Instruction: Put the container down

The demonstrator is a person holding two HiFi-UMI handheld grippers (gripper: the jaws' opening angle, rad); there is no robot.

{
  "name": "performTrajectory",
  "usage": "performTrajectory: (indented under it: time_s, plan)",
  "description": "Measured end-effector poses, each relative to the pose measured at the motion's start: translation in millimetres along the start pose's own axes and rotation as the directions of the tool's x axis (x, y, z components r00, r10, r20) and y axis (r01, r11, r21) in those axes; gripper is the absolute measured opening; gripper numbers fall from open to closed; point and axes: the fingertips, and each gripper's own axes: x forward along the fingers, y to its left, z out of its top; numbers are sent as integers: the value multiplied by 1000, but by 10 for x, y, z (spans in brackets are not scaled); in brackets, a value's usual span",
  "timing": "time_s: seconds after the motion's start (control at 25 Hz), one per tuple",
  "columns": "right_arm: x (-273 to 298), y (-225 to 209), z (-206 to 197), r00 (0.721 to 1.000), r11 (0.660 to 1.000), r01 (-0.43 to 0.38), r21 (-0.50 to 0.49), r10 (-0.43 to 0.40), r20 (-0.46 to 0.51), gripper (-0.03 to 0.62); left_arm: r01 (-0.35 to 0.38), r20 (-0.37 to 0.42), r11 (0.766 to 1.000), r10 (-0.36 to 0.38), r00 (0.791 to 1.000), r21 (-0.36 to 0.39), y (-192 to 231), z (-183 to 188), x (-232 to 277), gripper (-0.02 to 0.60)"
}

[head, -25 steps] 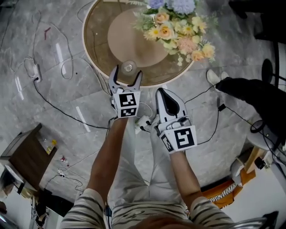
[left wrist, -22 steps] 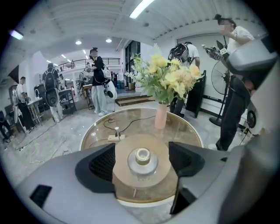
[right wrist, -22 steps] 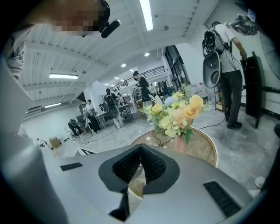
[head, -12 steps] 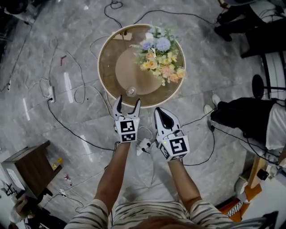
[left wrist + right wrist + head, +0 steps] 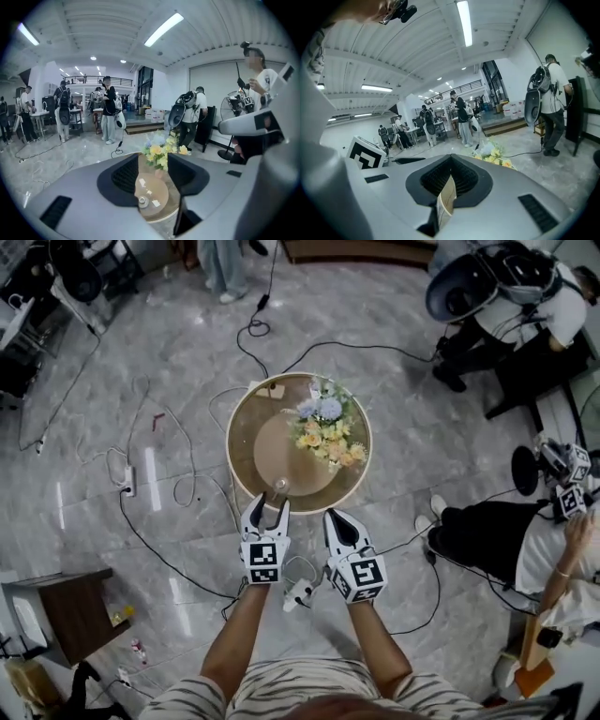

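The container [image 5: 280, 486], a small clear jar with a round lid, stands on the round wooden table [image 5: 246, 465] near its front edge, beside a bouquet of flowers [image 5: 328, 431]. My left gripper [image 5: 268, 505] hangs high above the floor, just short of the table's near rim. It is open, its jaws have just been closing, and nothing is between them. In the left gripper view the container [image 5: 143, 201] shows far below, between the fingers [image 5: 123, 176]. My right gripper [image 5: 337, 519] is shut and empty, to the right of the left one.
Cables and a power strip [image 5: 129, 487] trail over the grey marble floor around the table. A dark wooden cabinet [image 5: 56, 610] stands at lower left. A seated person [image 5: 487, 545] is at the right, and other people stand at the far side of the room.
Both grippers have risen far above the table, which now looks much smaller below them. The left jaws stand narrower than before. The container stays on the table.
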Motion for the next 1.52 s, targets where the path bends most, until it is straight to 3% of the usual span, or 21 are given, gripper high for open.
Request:
performTrajectory:
  time_s: [0.52, 1.08, 1.52]
  plan:
    - [-336, 345, 959, 995, 997, -42, -65, 48, 88, 7, -73, 164, 997, 75, 984, -20, -34, 1252, -747, 0]
    - [-608, 428, 1636, 981, 994, -18, -107, 38, 191, 6, -10, 217, 1000, 6, 976, 14, -221, 1831, -1141, -2]
    - [-563, 443, 1766, 973, 992, -12, -129, 41, 227, 5, 1, 263, 998, -19, 964, 69, -254, 2009, -1223, -2]
